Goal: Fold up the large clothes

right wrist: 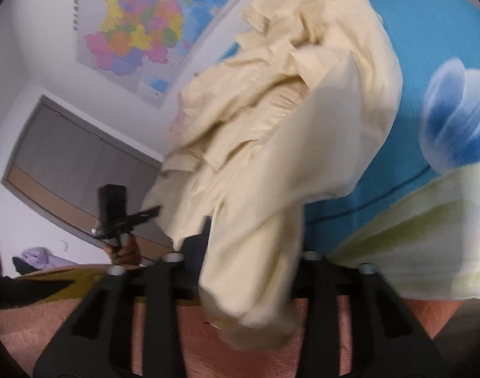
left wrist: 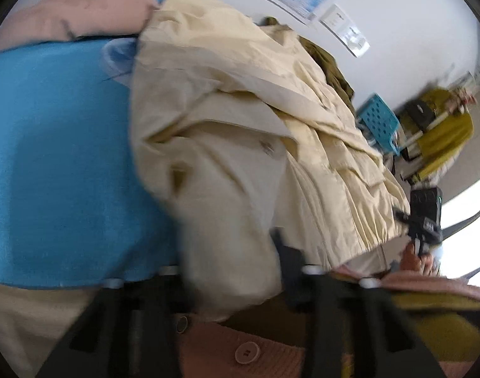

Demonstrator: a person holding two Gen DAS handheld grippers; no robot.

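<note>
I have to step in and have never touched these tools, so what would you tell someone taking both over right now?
Left gripper: shut on the cream coat, a bunch of cloth between its jaws.
Right gripper: shut on the same coat, at another spot.
The coat hangs crumpled between the two, above the blue sheet.
Other clothes wait: a pink garment at the sheet's far end, an olive one behind the coat.
Done: coat picked up. Left: spread it flat, fold it, then the others.
</note>
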